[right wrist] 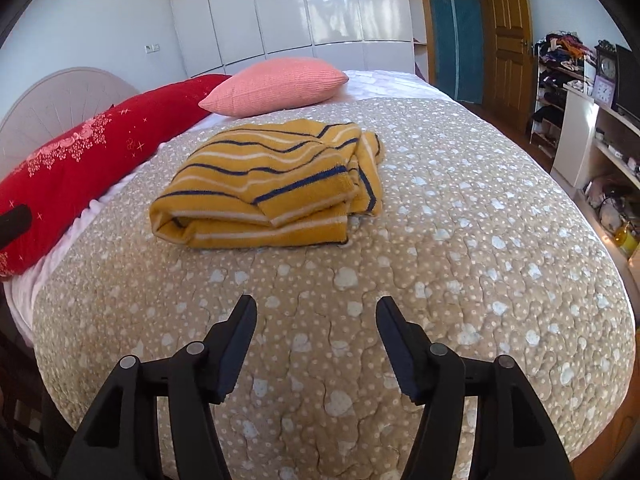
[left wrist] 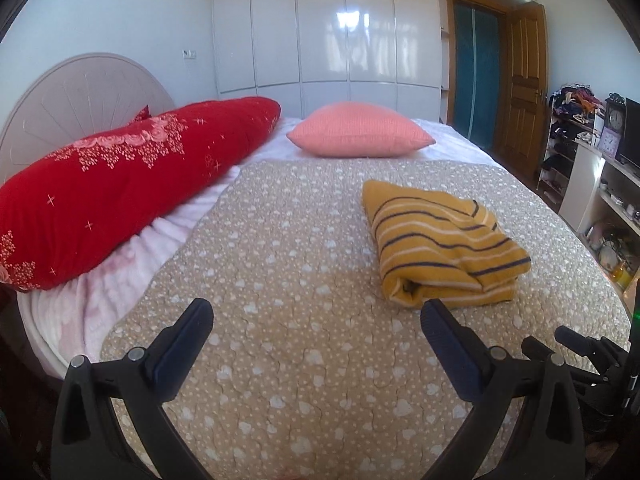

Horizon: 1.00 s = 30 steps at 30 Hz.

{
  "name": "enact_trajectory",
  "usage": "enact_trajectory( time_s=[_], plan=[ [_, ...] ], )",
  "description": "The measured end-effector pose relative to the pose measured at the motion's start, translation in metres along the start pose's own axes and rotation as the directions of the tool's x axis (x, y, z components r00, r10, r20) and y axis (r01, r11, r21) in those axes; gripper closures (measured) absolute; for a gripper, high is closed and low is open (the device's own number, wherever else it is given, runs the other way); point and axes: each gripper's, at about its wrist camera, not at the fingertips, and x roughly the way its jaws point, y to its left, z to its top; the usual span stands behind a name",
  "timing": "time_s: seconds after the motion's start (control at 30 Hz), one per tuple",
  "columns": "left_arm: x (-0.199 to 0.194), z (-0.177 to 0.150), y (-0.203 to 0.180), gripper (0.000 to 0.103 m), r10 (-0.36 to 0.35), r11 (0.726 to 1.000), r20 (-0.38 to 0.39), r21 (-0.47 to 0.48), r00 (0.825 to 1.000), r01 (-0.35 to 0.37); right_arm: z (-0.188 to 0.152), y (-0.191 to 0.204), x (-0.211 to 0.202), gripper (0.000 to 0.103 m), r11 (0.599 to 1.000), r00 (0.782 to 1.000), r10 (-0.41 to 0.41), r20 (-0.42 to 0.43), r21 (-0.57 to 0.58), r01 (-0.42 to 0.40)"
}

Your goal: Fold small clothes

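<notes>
You had a mustard-yellow garment (right wrist: 272,184) with navy and white stripes on a beige quilt (right wrist: 460,264) dotted with white hearts. Bolster (left wrist: 120,184): red, pink floral print. Cushion (left wrist: 360,130): salmon pink.

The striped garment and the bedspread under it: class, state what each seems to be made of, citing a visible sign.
Striped garment: seemingly a soft knit or terry-like fabric, matte; its edges look fuzzy and its folds thick. Bedspread: apparently quilted plush textile, matte; wavy stitch lines puff its beige, heart-printed surface.
</notes>
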Motion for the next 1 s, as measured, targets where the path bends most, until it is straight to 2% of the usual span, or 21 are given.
enact_trajectory(
  time_s=[0.53,1.0],
  plan=[
    [0.018,-0.013,-0.001,0.000,-0.017,1.000,-0.079,-0.001,0.997,0.017,-0.007,0.022,0.015,0.030,0.996,0.999,-0.025,-0.027,-0.088,0.022],
    [0.040,-0.026,-0.001,0.000,-0.063,0.998,-0.180,-0.026,0.982,0.059,-0.009,0.018,0.022,0.030,0.996,0.997,-0.054,-0.046,-0.067,0.051]
  ],
)
